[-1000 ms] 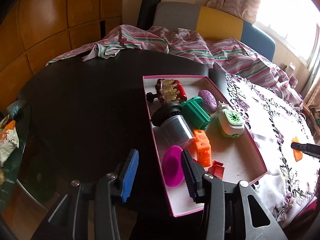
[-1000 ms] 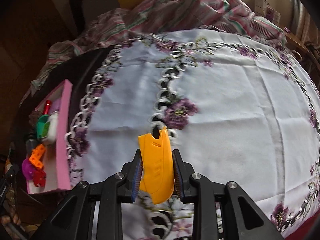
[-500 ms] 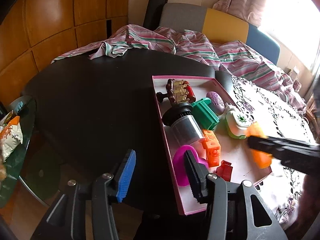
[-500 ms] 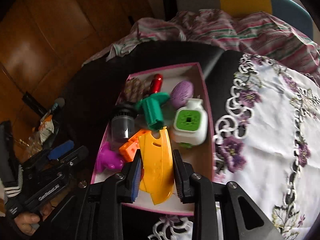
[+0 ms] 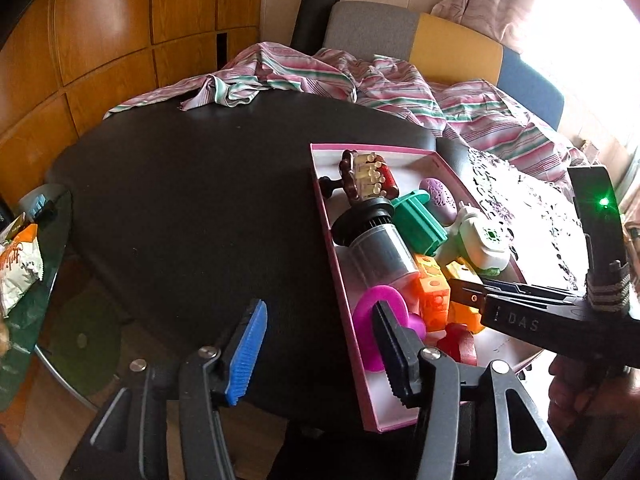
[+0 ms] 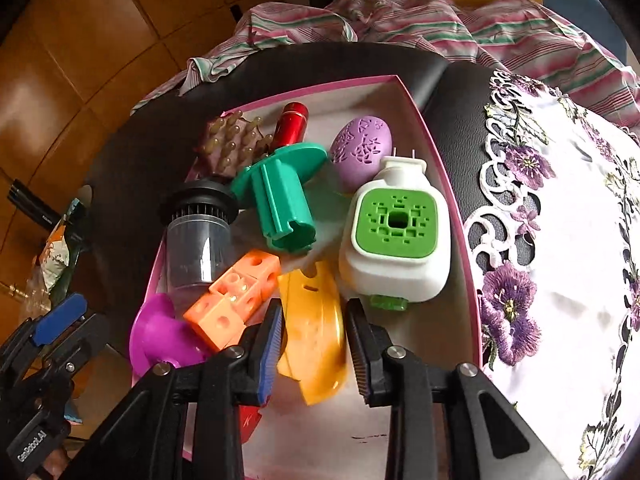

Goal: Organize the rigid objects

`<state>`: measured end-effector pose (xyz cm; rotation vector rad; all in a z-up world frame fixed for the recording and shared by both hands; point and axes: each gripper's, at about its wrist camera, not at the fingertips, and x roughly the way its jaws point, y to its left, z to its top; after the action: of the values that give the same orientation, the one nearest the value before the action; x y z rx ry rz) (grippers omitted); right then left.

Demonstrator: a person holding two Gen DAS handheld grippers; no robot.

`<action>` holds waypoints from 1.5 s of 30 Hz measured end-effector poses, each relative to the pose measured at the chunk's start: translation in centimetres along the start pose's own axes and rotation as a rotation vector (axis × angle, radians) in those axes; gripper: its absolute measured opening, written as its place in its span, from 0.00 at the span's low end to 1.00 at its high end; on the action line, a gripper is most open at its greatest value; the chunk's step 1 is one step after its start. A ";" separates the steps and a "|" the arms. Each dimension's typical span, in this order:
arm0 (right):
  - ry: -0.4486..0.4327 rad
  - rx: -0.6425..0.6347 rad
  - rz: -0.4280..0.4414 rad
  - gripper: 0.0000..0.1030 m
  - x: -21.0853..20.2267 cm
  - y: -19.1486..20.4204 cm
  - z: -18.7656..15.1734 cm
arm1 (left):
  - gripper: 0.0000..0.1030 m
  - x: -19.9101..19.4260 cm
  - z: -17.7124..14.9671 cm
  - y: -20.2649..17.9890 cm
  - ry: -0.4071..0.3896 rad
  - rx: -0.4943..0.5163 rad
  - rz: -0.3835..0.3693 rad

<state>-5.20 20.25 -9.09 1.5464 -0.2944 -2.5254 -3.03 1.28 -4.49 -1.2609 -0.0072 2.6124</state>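
The right gripper (image 6: 314,344) hangs over the near end of the pink box (image 6: 452,216), its jaws just easing apart around the yellow piece (image 6: 316,320); whether the pads still press it, I cannot tell. That piece lies in the box beside the orange block (image 6: 236,300). The left gripper (image 5: 320,344) stands spread, having just widened, straddling the box's near left wall with nothing pinched. Farther in sit the white-and-green plug-in (image 6: 394,236), green spool (image 6: 280,200) and purple egg (image 6: 360,150).

"DAS" on right claw (image 5: 464,294); "GenRobot.AI" on left claw (image 6: 56,320).
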 end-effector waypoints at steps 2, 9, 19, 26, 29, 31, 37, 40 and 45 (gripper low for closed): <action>-0.001 0.012 0.007 0.33 -0.3 -0.2 -0.1 | 0.57 -0.1 0.0 -0.1 -0.004 0.004 0.003; -0.043 0.014 0.002 0.34 -2.4 -1.0 -1.3 | 0.67 -0.4 0.2 -0.2 -0.021 0.011 0.015; -0.166 -0.036 -0.089 0.34 -5.4 0.3 -3.1 | 0.84 -1.6 0.2 -0.6 -0.062 0.001 0.039; -0.264 -0.049 -0.152 0.34 -7.2 1.5 -3.8 | 1.00 -3.1 -0.1 -1.2 -0.120 -0.008 0.053; -0.292 -0.043 -0.169 0.34 -8.1 1.6 -4.1 | 1.00 -3.7 -0.2 -1.6 -0.141 -0.004 0.049; -0.310 -0.042 -0.183 0.34 -8.5 1.7 -4.3 | 1.00 -4.3 -0.3 -1.9 -0.157 0.003 0.039; -0.337 -0.046 -0.224 0.34 -9.4 1.7 -4.7 | 1.00 -5.4 -0.5 -2.5 -0.195 0.001 0.067; -0.348 -0.046 -0.229 0.34 -9.8 1.8 -4.9 | 1.00 -6.1 -0.6 -2.3 -0.210 -0.015 0.066; -0.363 -0.056 -0.226 0.34 -10.3 2.0 -5.1 | 1.00 -6.9 -0.9 -2.1 -0.245 -0.042 0.109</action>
<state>4.03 20.36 -1.98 1.1507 -0.0945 -2.9586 2.28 1.77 0.51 -0.9708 -0.0369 2.8585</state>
